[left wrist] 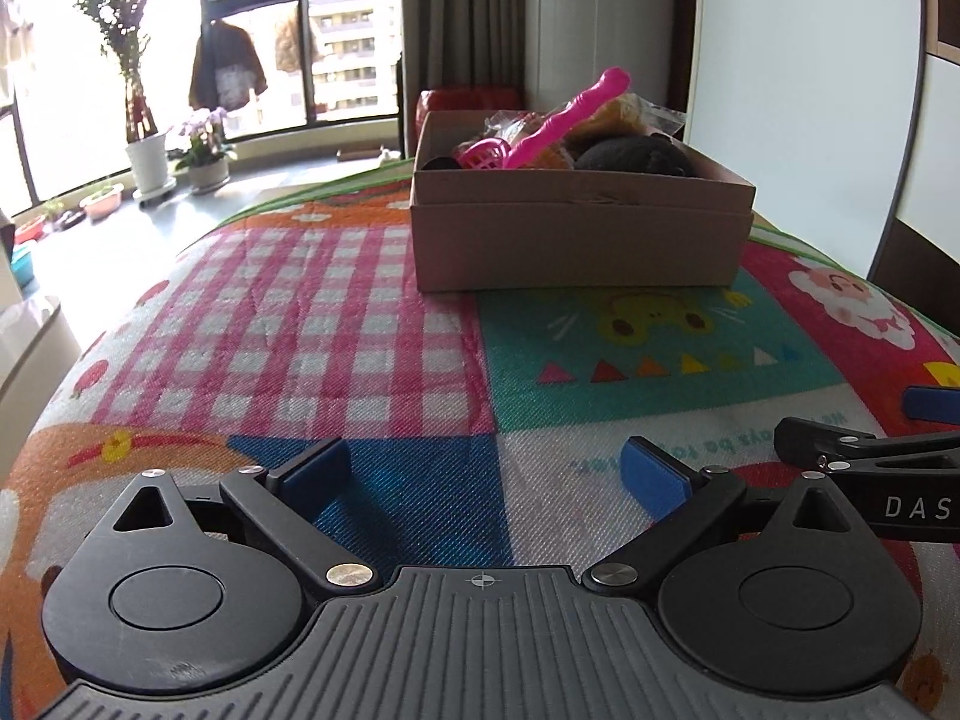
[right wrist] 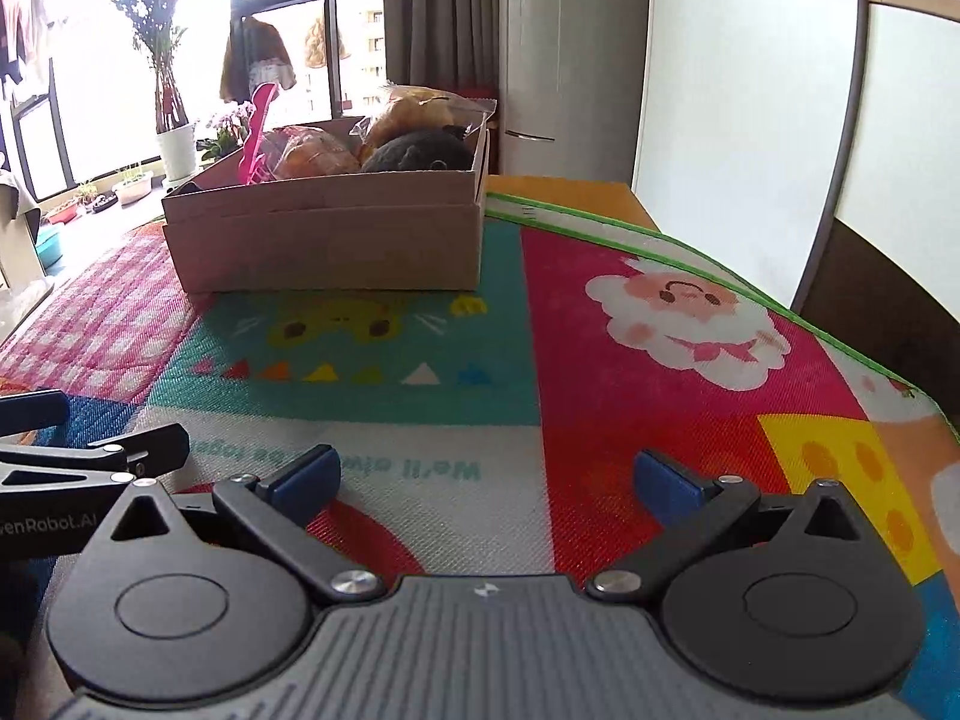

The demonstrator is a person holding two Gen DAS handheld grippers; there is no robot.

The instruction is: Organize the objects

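Observation:
A brown cardboard box stands on the colourful mat, also seen in the right wrist view. In it lie a pink plastic scoop, a dark plush thing and bagged orange-brown items. The scoop's handle sticks up in the right wrist view. My left gripper is open and empty, low over the mat, well short of the box. My right gripper is open and empty, beside the left one.
The patterned mat covers the table; its green edge runs along the right. A white wall panel stands behind. Potted plants and a window lie far left. The right gripper shows at the edge of the left wrist view.

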